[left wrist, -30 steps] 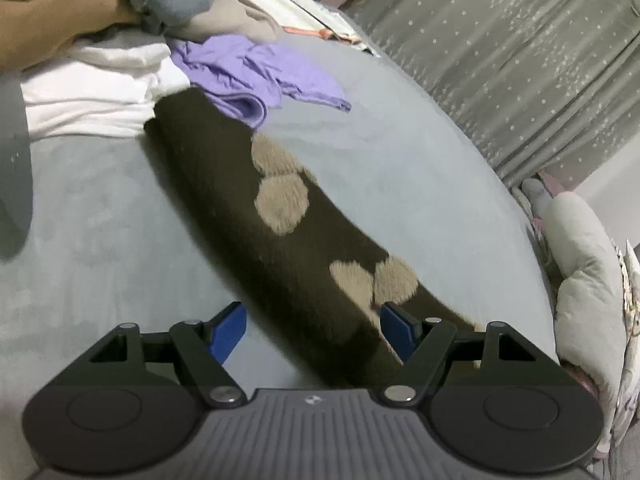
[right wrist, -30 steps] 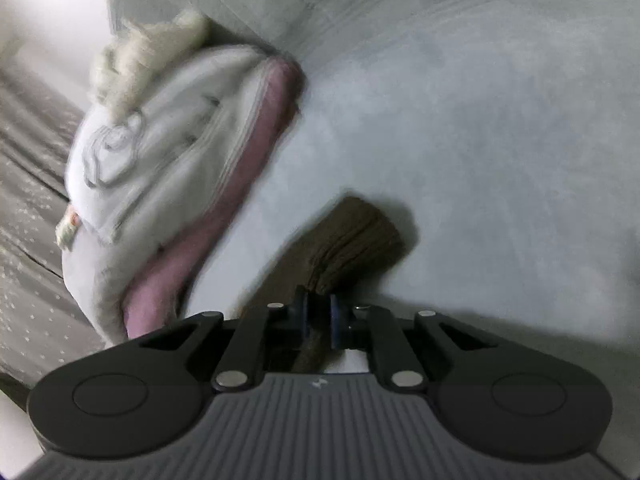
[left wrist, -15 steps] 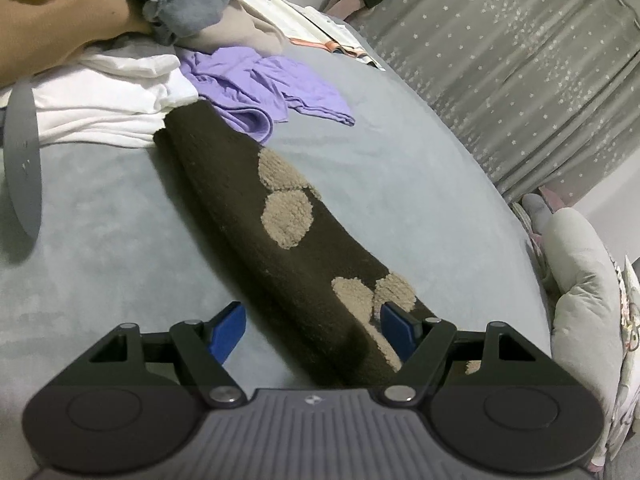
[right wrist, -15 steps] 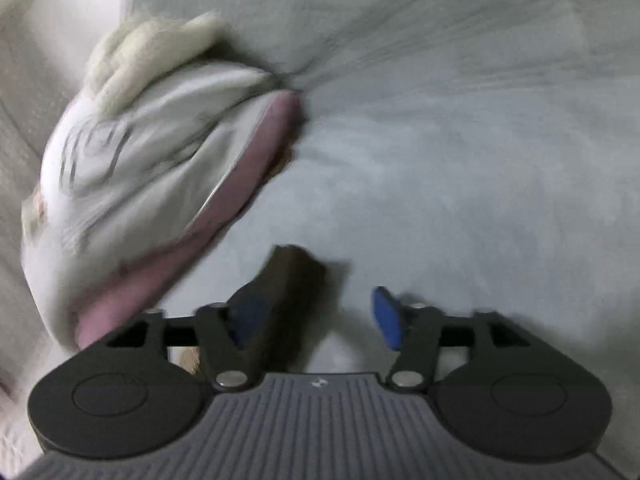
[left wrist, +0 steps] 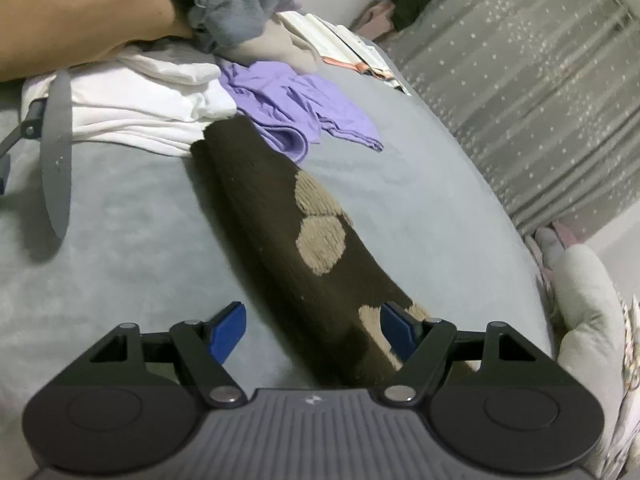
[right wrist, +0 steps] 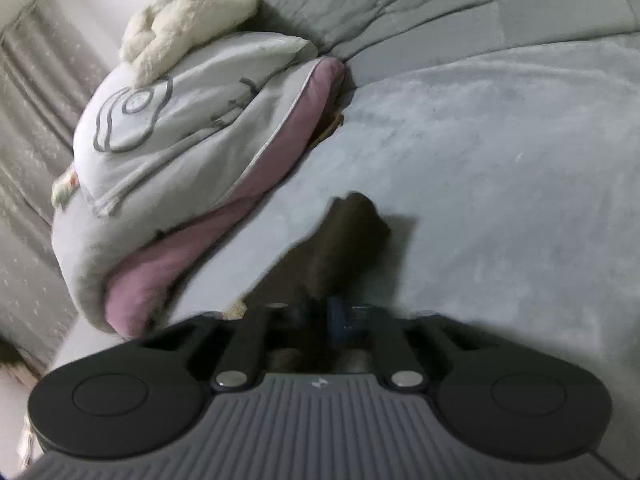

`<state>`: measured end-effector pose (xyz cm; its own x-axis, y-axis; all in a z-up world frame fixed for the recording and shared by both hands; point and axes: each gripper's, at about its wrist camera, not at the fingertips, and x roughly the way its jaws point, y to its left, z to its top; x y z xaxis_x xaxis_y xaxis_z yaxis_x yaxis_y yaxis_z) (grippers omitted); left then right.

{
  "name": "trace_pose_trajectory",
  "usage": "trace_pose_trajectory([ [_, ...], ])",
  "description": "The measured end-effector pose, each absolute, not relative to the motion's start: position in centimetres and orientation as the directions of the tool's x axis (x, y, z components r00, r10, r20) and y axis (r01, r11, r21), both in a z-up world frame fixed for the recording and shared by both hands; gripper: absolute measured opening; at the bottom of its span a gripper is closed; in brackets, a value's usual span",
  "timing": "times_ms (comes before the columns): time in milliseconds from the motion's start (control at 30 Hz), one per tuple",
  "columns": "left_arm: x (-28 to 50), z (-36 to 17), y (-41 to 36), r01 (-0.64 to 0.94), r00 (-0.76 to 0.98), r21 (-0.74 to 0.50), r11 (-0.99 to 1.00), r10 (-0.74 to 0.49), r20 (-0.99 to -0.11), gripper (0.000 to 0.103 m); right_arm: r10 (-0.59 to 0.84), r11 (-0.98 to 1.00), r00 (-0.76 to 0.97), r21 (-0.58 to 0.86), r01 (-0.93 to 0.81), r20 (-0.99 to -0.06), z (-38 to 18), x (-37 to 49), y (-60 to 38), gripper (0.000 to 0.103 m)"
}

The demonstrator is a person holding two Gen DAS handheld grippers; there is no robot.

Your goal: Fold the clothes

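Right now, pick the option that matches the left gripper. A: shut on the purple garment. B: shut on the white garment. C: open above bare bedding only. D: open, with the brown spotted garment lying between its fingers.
D: the left gripper has its blue pads spread wide, and the brown spotted garment runs between them.

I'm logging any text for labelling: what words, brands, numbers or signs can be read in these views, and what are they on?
No readable words or numbers in either view.
Left gripper body: a small pale emblem, too small to read.
Right gripper body: the same kind of emblem, unreadable.
Pillow: grey line drawing, a picture and not lettering.
Brown sweater: tan patches only, no text.
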<state>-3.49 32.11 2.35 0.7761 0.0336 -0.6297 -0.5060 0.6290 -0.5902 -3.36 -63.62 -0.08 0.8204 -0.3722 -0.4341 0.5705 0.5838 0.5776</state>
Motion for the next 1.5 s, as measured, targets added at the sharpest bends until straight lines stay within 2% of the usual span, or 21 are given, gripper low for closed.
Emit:
trace_pose_trajectory([
  [100,-3.6,2.2,32.8,-0.513,0.78,-0.606,0.608,0.036,-0.625,0.074,-0.442,0.654,0.814,0.486,0.579,-0.376,2.5,-3.3,-61.9,0.011],
  [200,-3.2,2.2,33.4,-0.523,0.781,-0.6,0.606,0.059,-0.622,0.074,-0.501,0.662,0.81,0.469,0.585,-0.304,4.6,-3.8,-60.7,0.011],
  [333,-1.8,2.0,33.9,-0.524,0.787,-0.574,0.63,0.101,-0.608,0.072,-0.5,0.593,0.774,0.497,0.633,-0.389,4.5,-3.5,-61.2,0.02],
  [400,-1.4,1.7,34.3,-0.519,0.799,-0.597,0.612,0.099,-0.593,0.071,-0.473,0.477,0.761,0.597,0.645,-0.444,3.8,-4.9,-62.1,0.028],
  [433,-1.1,1.3,34.7,-0.516,0.81,-0.626,0.585,0.094,-0.579,0.065,-0.471,0.45,0.762,0.623,0.64,-0.443,3.7,-5.5,-62.2,0.03],
  [500,-0.8,1.0,35.0,-0.525,0.81,-0.635,0.567,0.104,-0.578,0.034,-0.473,0.387,0.77,0.685,0.618,-0.427,4.2,-8.1,-62.0,0.032],
  [533,-0.7,1.0,35.1,-0.527,0.809,-0.633,0.567,0.107,-0.578,0.009,-0.474,0.375,0.774,0.699,0.609,-0.42,4.4,-8.9,-61.9,0.035],
  [600,-0.8,1.2,35.2,-0.519,0.82,-0.644,0.562,0.114,-0.561,0.008,-0.455,0.358,0.796,0.736,0.575,-0.4,5.7,-11.3,-60.7,0.037],
  [667,-1.5,2.2,35.1,-0.474,0.86,-0.693,0.544,0.115,-0.498,0.008,-0.426,0.365,0.821,0.758,0.541,-0.38,6.6,-12.4,-59.6,0.039],
  [800,-2.8,4.1,34.8,-0.394,0.911,-0.758,0.52,0.112,-0.396,0.008,-0.358,0.466,0.889,0.77,0.436,-0.286,10.5,-14.9,-56.3,0.056],
  [867,-3.8,5.2,34.5,-0.343,0.936,-0.787,0.512,0.113,-0.334,0.008,-0.321,0.516,0.92,0.773,0.368,-0.224,12.5,-16.6,-54.3,0.058],
  [1000,-5.7,6.6,33.7,-0.271,0.962,-0.832,0.484,0.11,-0.249,0.008,-0.249,0.569,0.949,0.764,0.304,-0.193,13.8,-18.1,-50.9,0.072],
  [1067,-6.1,7.2,33.3,-0.246,0.969,-0.836,0.49,0.107,-0.222,0.008,-0.199,0.603,0.958,0.745,0.286,-0.207,13.8,-17.9,-49.8,0.073],
  [1233,-6.5,9.6,32.1,-0.174,0.985,-0.816,0.551,0.08,-0.155,0.008,-0.105,0.621,0.946,0.723,0.303,-0.307,11.3,-15.8,-47.6,0.073],
  [1367,-7.0,14.3,27.1,0.012,0.999,-0.71,0.704,-0.04,-0.023,0.008,-0.038,0.629,0.936,0.719,0.296,-0.351,10.5,-14.8,-46.2,0.073],
  [1433,-7.4,15.8,24.5,0.083,0.995,-0.666,0.742,-0.097,0.016,0.008,-0.019,0.642,0.936,0.713,0.28,-0.35,10.7,-14.7,-45.4,0.073],
  [1500,-8.3,18.0,18.8,0.219,0.972,-0.58,0.785,-0.226,0.062,0.008,-0.004,0.652,0.937,0.709,0.267,-0.349,10.8,-14.4,-44.9,0.073],
])
